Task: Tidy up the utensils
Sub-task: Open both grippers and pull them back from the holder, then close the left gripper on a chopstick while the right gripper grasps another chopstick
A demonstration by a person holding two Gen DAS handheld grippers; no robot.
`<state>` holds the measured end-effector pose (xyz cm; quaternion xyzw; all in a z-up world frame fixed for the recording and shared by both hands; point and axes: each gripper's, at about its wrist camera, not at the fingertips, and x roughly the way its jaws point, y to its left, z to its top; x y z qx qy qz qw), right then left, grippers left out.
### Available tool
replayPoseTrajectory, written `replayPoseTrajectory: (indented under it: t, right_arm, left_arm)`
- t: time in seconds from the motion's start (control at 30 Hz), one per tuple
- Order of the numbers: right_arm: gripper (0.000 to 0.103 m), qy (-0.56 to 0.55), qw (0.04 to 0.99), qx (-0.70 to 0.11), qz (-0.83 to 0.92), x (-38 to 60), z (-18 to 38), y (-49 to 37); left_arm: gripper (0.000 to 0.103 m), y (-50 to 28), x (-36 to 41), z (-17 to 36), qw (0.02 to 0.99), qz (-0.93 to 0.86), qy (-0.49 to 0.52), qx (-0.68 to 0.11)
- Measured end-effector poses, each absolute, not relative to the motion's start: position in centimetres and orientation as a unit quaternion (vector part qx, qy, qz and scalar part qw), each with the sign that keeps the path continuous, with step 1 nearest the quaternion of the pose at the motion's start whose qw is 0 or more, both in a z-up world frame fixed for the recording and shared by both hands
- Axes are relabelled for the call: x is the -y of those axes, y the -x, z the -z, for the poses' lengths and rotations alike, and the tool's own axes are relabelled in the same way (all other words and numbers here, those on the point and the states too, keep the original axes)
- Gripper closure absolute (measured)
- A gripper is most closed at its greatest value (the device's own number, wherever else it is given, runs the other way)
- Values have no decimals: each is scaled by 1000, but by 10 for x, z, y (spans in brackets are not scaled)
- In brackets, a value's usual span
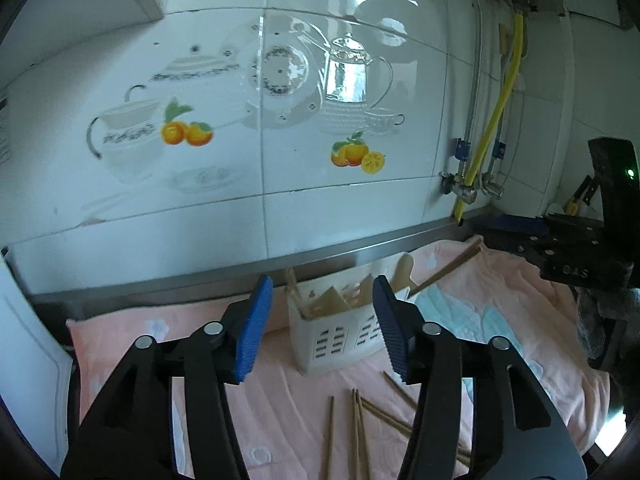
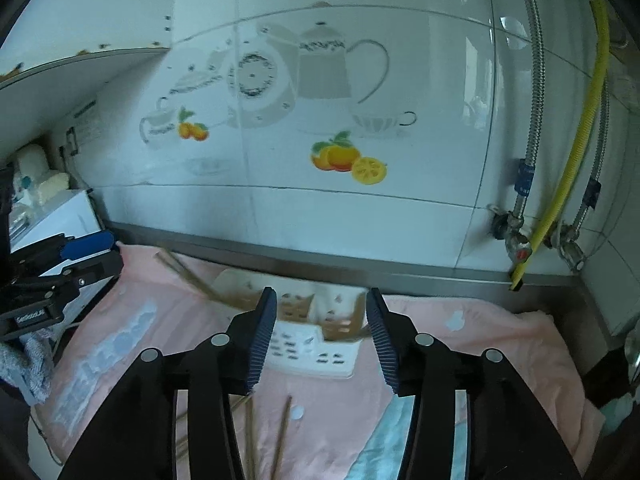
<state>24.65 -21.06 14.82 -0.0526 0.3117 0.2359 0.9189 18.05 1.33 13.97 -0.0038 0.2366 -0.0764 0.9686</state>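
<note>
Both grippers hover with fingers spread and empty: the left gripper (image 1: 322,328) and right gripper (image 2: 322,336) each face the white utensil holder (image 1: 340,340) at 12 o'clock. It already has some chopsticks inside, so sorting seems midway. Loose chopsticks (image 1: 360,432) lie on the pink cloth (image 1: 160,344) at 6 o'clock; next comes lowering onto one. The tiled wall (image 1: 280,120) limits room behind the holder.
</note>
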Motion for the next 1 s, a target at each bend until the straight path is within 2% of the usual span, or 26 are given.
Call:
replayPoseTrajectory:
  t: [0.13, 0.4, 0.63, 1.0]
  right_arm:
    - [50, 77, 924, -290, -238, 207, -141, -212]
    - [45, 96, 923, -282, -243, 202, -104, -154]
    - [45, 77, 915, -318, -238, 206, -52, -121]
    - [45, 73, 907, -355, -213, 216, -4, -92]
  left_arm:
    - [43, -153, -24, -129, 970, 69, 12, -231]
    - [41, -108, -41, -95, 970, 55, 24, -237]
    - [41, -75, -54, -53, 963, 50, 46, -259]
    - [41, -51, -59, 7, 945, 51, 64, -317]
